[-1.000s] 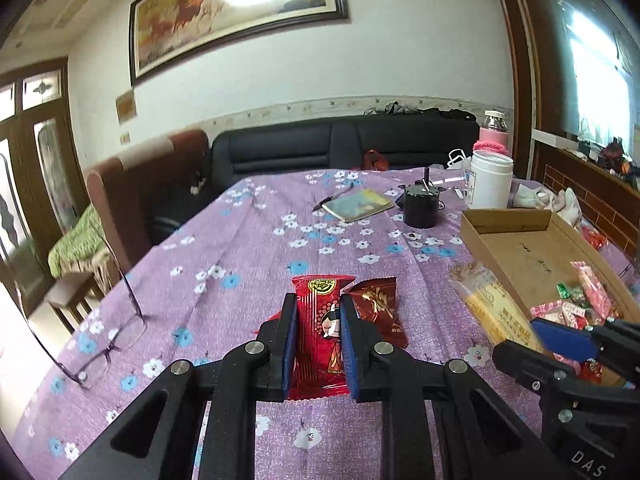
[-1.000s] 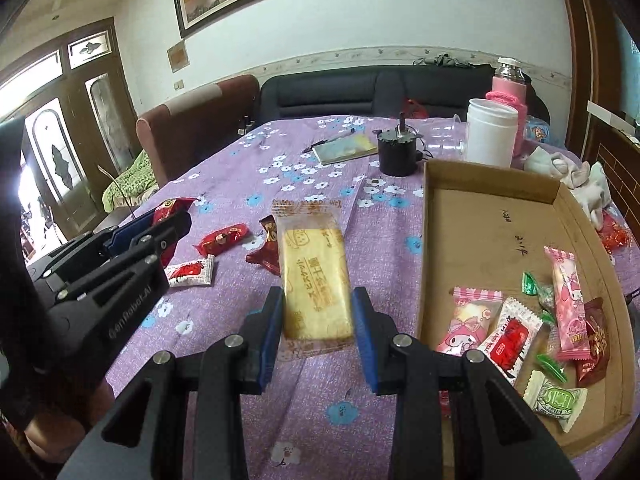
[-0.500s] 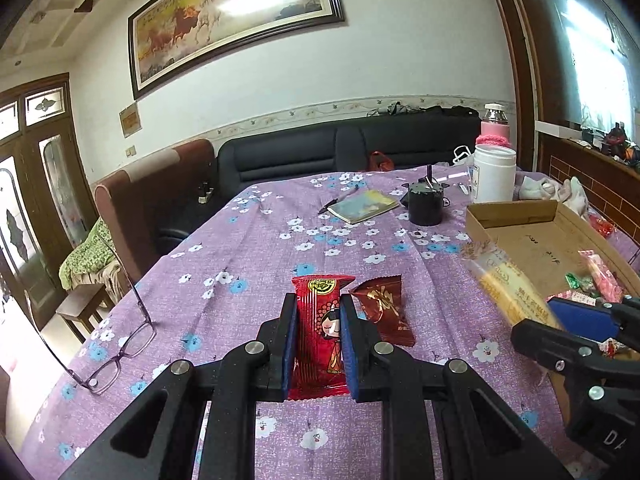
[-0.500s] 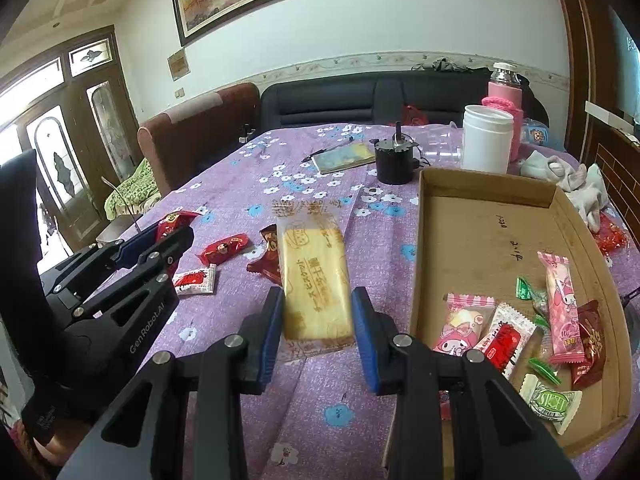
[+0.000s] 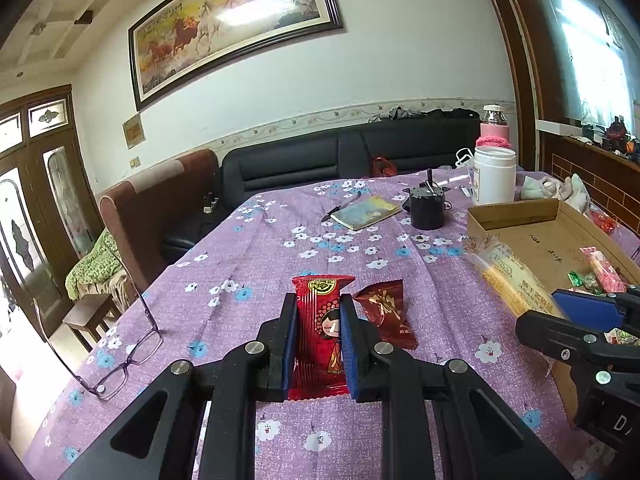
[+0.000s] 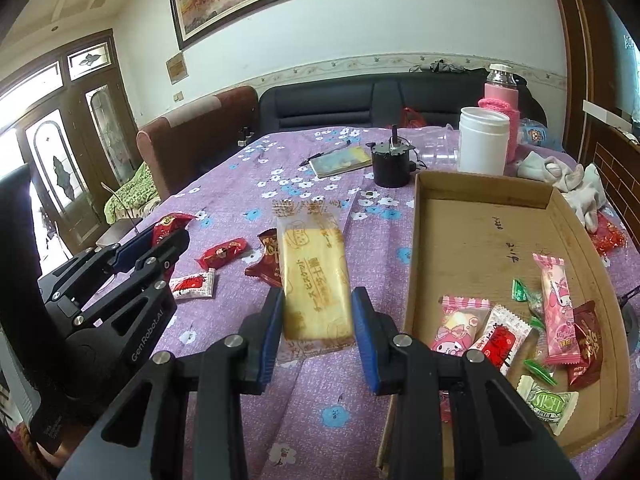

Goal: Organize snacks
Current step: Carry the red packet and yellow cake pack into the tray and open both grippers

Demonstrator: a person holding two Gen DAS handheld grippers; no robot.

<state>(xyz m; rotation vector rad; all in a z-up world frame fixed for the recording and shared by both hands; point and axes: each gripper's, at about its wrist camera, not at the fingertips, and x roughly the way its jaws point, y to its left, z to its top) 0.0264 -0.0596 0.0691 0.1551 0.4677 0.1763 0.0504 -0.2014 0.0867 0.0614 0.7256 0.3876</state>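
Observation:
My left gripper [image 5: 318, 320] is shut on a red snack packet [image 5: 320, 328] held above the purple flowered tablecloth. A dark red packet [image 5: 386, 312] lies just right of it. My right gripper [image 6: 318, 314] is shut on a yellow biscuit packet [image 6: 314, 280], held above the cloth left of the cardboard tray [image 6: 476, 224]. The tray holds several wrapped snacks [image 6: 556, 308]. Loose red packets [image 6: 222, 252] and a white-red one [image 6: 192, 284] lie on the cloth between the grippers. The left gripper also shows in the right wrist view [image 6: 168, 236].
A black pot [image 6: 390, 164], a notebook with a pen [image 6: 340, 160], a white jar [image 6: 482, 140] and a pink bottle [image 6: 502, 96] stand at the table's far side. Glasses [image 5: 120, 360] lie near the left edge. White cloth [image 6: 572, 180] lies beyond the tray.
Both grippers have risen a little with their packets still held, so more of the room shows. The loose snacks on the cloth have not moved.

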